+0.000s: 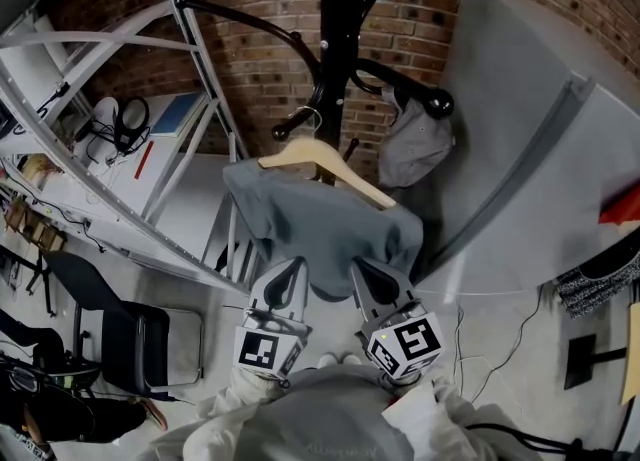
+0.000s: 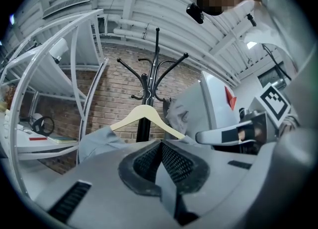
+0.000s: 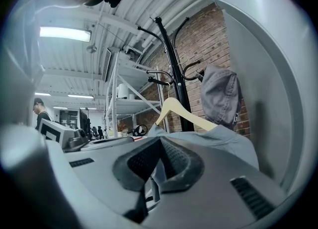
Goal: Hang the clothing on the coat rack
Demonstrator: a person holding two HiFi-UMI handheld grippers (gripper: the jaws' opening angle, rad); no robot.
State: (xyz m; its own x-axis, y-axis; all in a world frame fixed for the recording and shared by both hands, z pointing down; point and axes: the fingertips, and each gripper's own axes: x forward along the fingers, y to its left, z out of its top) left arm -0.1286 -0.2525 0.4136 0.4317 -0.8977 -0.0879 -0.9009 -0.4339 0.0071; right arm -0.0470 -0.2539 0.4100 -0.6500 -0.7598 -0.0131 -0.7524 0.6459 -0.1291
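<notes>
The left gripper (image 1: pixel 285 281) and the right gripper (image 1: pixel 370 284) were each clamped on the lower hem of the soft grey T-shirt (image 1: pixel 320 214). The shirt draped over a pale wooden hanger (image 1: pixel 325 164) at a curved arm of the black metal coat rack (image 1: pixel 338 39). Whether the hanger's hook was seated there could not be told. Judging by this, the hem wanted lifting evenly without tugging, and release only once the hook sat firm. The cloth looked creased and sagged between the hanger's shoulders.

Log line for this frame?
left tongs: shut on shirt | right tongs: shut on shirt | shirt: on hanger | hanger hook: by coat rack arm
</notes>
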